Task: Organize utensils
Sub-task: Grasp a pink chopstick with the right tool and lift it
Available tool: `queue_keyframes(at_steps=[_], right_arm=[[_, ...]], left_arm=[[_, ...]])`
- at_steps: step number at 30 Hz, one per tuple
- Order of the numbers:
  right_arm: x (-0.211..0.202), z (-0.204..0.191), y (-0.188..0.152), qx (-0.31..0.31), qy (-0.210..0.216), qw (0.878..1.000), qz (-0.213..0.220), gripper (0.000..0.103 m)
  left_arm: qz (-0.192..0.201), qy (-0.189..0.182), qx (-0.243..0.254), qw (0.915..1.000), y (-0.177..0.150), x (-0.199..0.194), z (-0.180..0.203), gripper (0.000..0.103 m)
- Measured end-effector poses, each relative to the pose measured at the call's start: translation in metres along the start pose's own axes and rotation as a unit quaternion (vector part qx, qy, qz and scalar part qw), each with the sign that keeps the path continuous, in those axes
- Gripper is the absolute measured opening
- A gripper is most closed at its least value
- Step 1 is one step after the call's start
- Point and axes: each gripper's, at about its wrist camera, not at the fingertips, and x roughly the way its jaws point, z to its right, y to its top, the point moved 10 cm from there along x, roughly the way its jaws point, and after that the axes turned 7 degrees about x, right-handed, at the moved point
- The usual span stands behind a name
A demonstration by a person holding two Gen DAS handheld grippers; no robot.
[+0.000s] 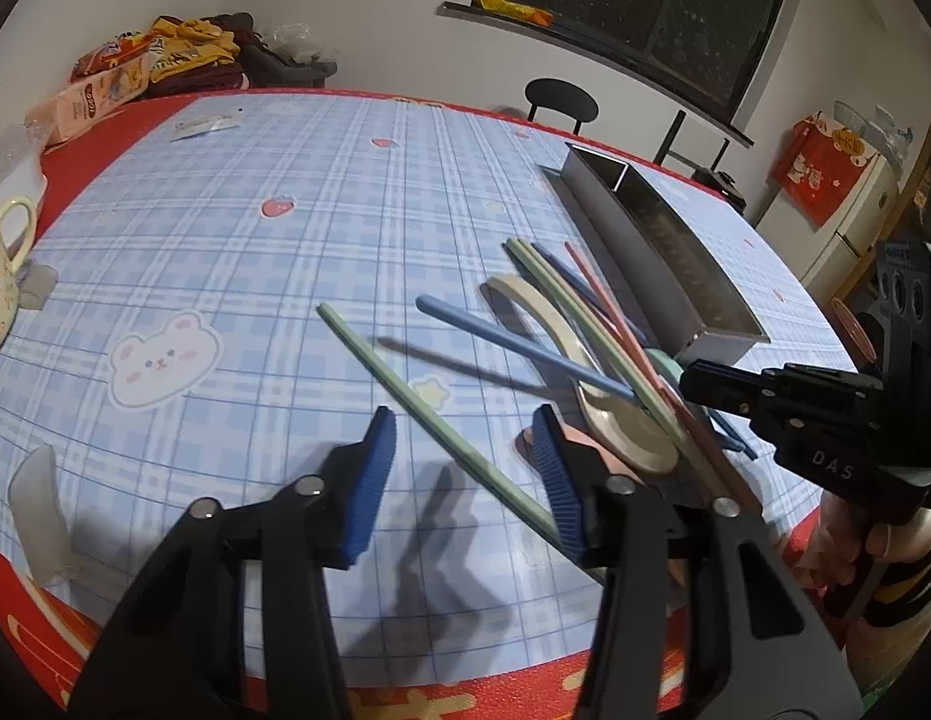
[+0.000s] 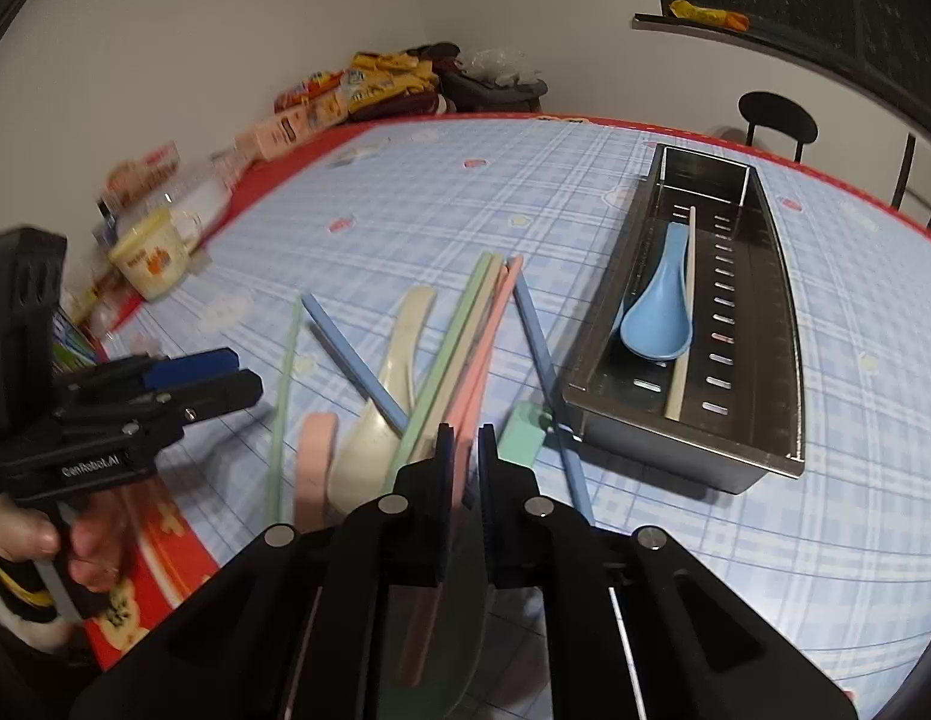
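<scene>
Loose utensils lie piled on the blue checked tablecloth: a cream spoon, a pink spoon, green chopsticks and blue chopsticks. My right gripper is shut on a pink chopstick at the near end of the pile. To its right, a steel tray holds a blue spoon and a cream chopstick. My left gripper is open just above the cloth. A single green chopstick runs slantwise between its fingers, untouched by either one.
A cream mug and snack packets crowd the table's left side. A black chair stands behind the far edge. A white plastic piece lies near the red front edge. A hand holds the left gripper's handle.
</scene>
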Motion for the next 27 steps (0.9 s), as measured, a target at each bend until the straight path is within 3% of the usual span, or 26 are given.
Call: queue_keyframes(at_steps=[27], right_arm=[[-0.002, -0.014, -0.015, -0.03, -0.028, 0.999, -0.033, 0.011]], left_arm=[[-0.005, -0.039, 0.001, 0.9992, -0.014, 0.008, 0.011, 0.046]])
